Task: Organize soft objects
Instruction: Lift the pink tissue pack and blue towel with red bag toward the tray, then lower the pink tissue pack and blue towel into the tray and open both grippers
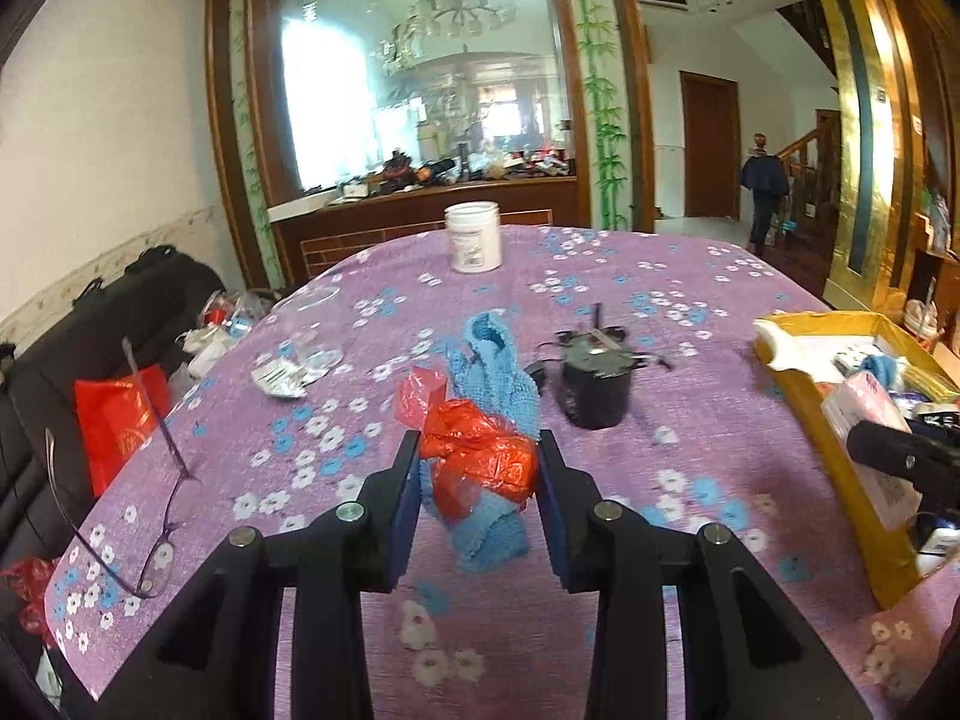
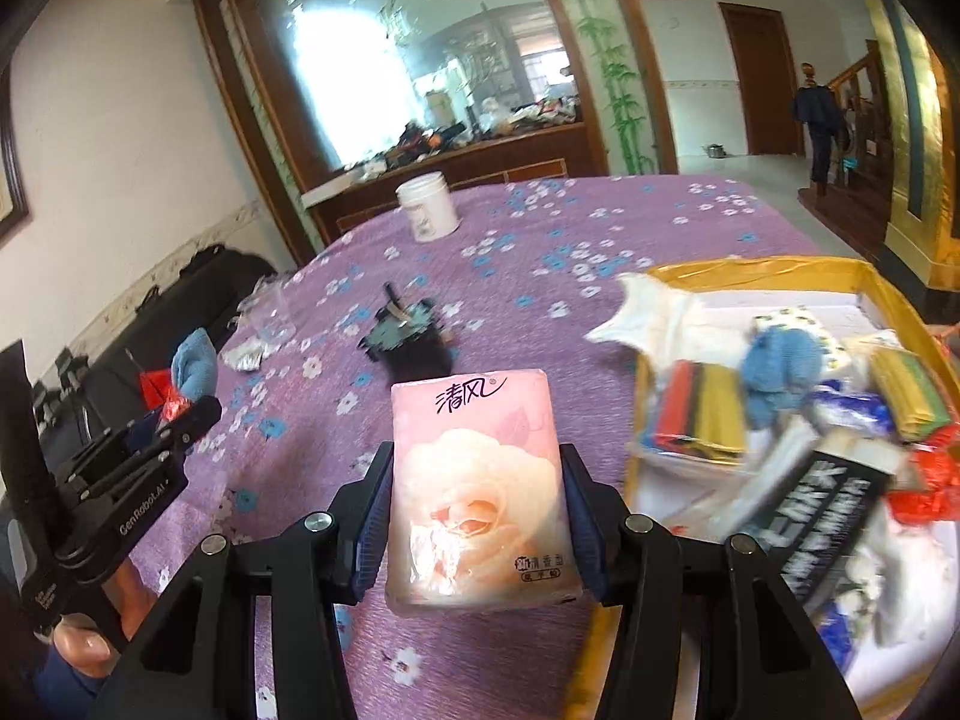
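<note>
My left gripper (image 1: pixel 477 450) is shut on a crumpled red plastic bag (image 1: pixel 480 450) together with a blue knitted cloth (image 1: pixel 489 360) that hangs down and trails onto the table; it also shows in the right wrist view (image 2: pixel 180 414). My right gripper (image 2: pixel 477 480) is shut on a pink tissue pack (image 2: pixel 477 480) printed with a rose, held above the table just left of the yellow box (image 2: pixel 780 270). The box holds several soft items, among them a blue knitted piece (image 2: pixel 780 366), coloured packs (image 2: pixel 702 408) and a white cloth (image 2: pixel 654 312).
A black cup with a lid and straw (image 1: pixel 594 378) stands mid-table. A white jar (image 1: pixel 474 237) stands at the far edge. Glasses (image 1: pixel 138 516), foil scraps (image 1: pixel 282 381) and clear plastic (image 1: pixel 312 354) lie at the left. A black sofa with a red bag (image 1: pixel 114 420) is beyond.
</note>
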`<action>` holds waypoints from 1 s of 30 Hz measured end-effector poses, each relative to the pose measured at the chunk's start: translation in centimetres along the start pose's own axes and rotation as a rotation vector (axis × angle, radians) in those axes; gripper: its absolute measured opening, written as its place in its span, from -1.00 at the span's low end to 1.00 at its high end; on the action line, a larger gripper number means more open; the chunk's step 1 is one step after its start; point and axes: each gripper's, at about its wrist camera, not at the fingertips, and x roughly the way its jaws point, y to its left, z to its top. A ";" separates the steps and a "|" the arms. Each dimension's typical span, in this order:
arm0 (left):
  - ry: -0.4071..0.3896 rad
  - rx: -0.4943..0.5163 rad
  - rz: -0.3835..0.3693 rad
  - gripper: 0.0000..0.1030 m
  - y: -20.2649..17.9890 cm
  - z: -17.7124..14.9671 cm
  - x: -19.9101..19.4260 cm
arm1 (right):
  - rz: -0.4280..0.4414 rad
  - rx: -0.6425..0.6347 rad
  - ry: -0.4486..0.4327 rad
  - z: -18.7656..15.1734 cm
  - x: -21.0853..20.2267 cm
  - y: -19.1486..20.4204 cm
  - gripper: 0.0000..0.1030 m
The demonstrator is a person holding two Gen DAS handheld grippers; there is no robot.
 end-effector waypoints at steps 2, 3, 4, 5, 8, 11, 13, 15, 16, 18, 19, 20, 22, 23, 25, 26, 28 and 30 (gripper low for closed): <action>0.000 0.018 -0.021 -0.33 -1.4 0.3 -0.4 | -0.013 0.027 -0.023 0.1 -1.1 -1.4 0.08; 0.000 0.030 -0.034 -0.33 -2.2 0.5 -0.6 | -0.025 0.043 -0.036 0.1 -1.8 -2.3 0.08; -0.001 0.045 -0.046 -0.33 -3.0 0.7 -0.8 | -0.037 0.059 -0.047 0.0 -2.4 -3.2 0.08; 0.000 0.057 -0.058 -0.33 -3.7 0.8 -1.0 | -0.049 0.075 -0.054 0.0 -3.0 -4.1 0.08; 0.002 0.094 -0.106 -0.33 -6.4 1.2 -1.4 | -0.094 0.123 -0.077 -0.1 -4.6 -6.7 0.08; 0.008 0.128 -0.157 -0.33 -9.3 1.6 -1.5 | -0.135 0.170 -0.099 -0.2 -6.3 -9.4 0.08; 0.018 0.149 -0.191 -0.33 -11.3 1.8 -1.5 | -0.169 0.191 -0.107 -0.3 -7.2 -10.9 0.08; 0.033 0.172 -0.231 -0.33 -13.6 2.0 -1.4 | -0.190 0.215 -0.113 -0.4 -7.9 -12.3 0.08; 0.039 0.182 -0.245 -0.33 -14.6 2.0 -1.4 | -0.197 0.226 -0.115 -0.5 -8.2 -12.8 0.08; 0.053 0.204 -0.281 -0.33 -16.7 2.0 -1.3 | -0.221 0.243 -0.113 -0.5 -8.5 -13.8 0.08; 0.062 0.215 -0.296 -0.33 -17.7 1.9 -1.2 | -0.233 0.248 -0.115 -0.6 -8.7 -14.2 0.08; 0.072 0.227 -0.310 -0.33 -18.7 1.9 -1.0 | -0.239 0.252 -0.115 -0.7 -8.9 -14.5 0.08; 0.088 0.247 -0.335 -0.33 -20.5 1.8 -0.9 | -0.250 0.259 -0.112 -0.7 -9.0 -15.1 0.08; 0.096 0.256 -0.342 -0.33 -21.3 1.7 -0.8 | -0.253 0.262 -0.112 -0.7 -9.0 -15.3 0.08; 0.116 0.266 -0.384 -0.33 -22.7 1.5 -0.7 | -0.255 0.260 -0.109 -0.9 -9.1 -15.6 0.08; 0.124 0.267 -0.402 -0.33 -23.1 1.5 -0.6 | -0.262 0.258 -0.106 -0.9 -9.1 -15.7 0.08; 0.140 0.279 -0.428 -0.33 -24.2 1.5 -0.4 | -0.273 0.258 -0.097 -0.7 -8.9 -16.1 0.08; 0.157 0.301 -0.434 -0.33 -25.3 1.7 0.1 | -0.279 0.265 -0.084 -0.6 -8.8 -16.3 0.08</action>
